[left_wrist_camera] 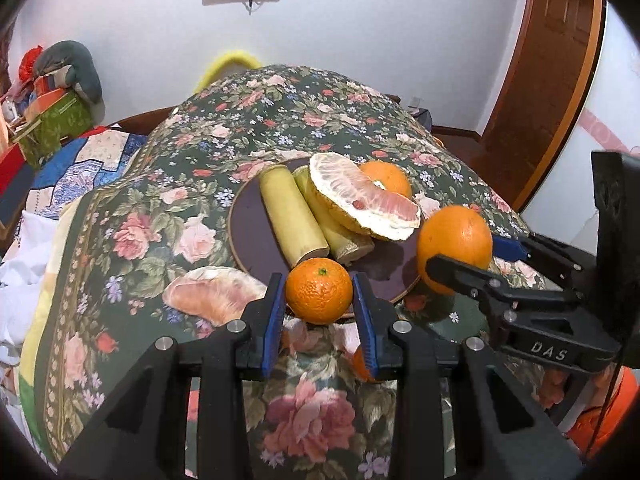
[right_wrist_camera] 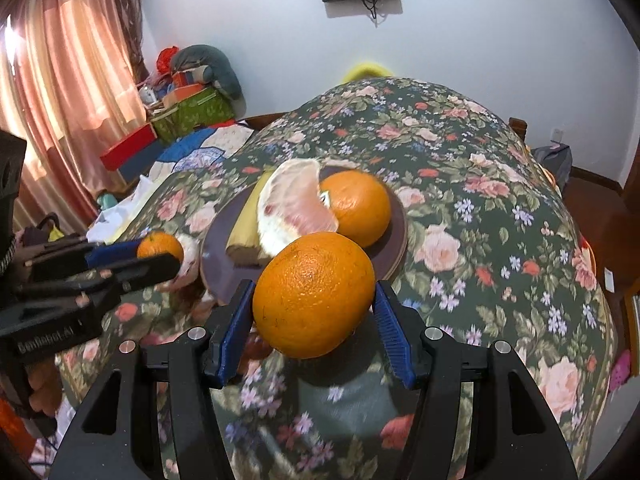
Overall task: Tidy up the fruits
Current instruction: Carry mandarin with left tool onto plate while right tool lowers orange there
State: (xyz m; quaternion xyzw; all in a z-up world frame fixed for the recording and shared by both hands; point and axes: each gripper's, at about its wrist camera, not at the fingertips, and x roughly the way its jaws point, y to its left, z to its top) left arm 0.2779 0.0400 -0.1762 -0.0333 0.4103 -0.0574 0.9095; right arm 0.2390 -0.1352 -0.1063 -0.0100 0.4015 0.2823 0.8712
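My left gripper (left_wrist_camera: 319,292) is shut on a small mandarin (left_wrist_camera: 319,290) at the near rim of a dark round plate (left_wrist_camera: 250,220). My right gripper (right_wrist_camera: 312,304) is shut on a large orange (right_wrist_camera: 314,294), which also shows in the left wrist view (left_wrist_camera: 454,246), at the plate's right edge. The plate holds two yellow-green sugarcane pieces (left_wrist_camera: 290,216), a peeled pomelo piece (left_wrist_camera: 364,198) and another orange (left_wrist_camera: 386,178). A second pomelo segment (left_wrist_camera: 212,294) lies on the floral cloth left of the plate.
The plate sits on a mound covered by a floral quilt (left_wrist_camera: 280,128). A patchwork blanket (left_wrist_camera: 80,168) and boxes (left_wrist_camera: 52,120) lie at the left. A wooden door (left_wrist_camera: 548,80) stands at the right. Another orange fruit (left_wrist_camera: 362,364) shows under my left fingers.
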